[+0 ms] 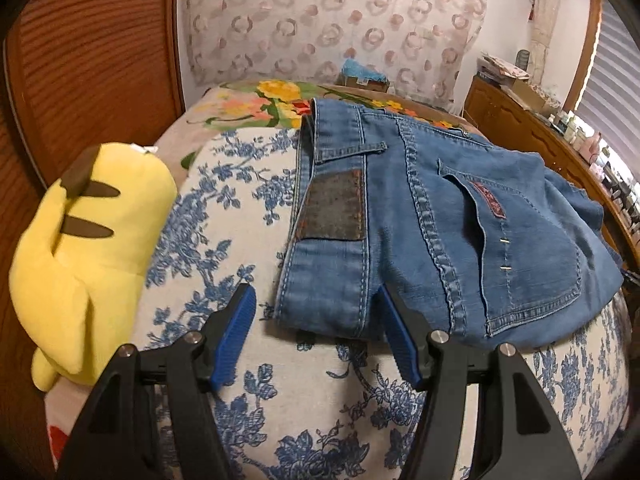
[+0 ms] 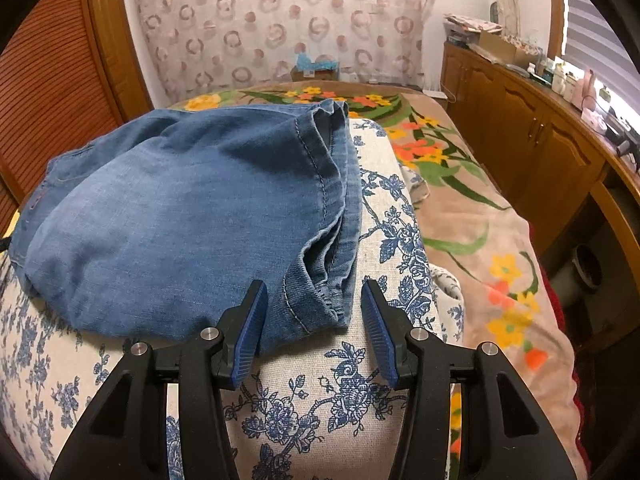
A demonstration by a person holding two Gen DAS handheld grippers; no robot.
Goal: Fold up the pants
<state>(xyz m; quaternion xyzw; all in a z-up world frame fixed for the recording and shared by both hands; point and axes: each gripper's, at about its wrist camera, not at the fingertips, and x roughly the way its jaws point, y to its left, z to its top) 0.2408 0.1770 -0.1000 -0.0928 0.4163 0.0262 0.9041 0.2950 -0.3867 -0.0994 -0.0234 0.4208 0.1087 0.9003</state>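
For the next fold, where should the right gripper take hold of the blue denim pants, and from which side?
Grip the leg hems of the blue denim pants, the stacked cuff layers at the near right corner. Come from the near edge, low along the floral blue-and-white cloth. The right gripper already has its jaws open astride that corner, whose edges lie free.

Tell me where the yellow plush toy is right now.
In the left wrist view the yellow plush toy lies at the far left on the floral cloth, left of the folded jeans; the right wrist view misses it.
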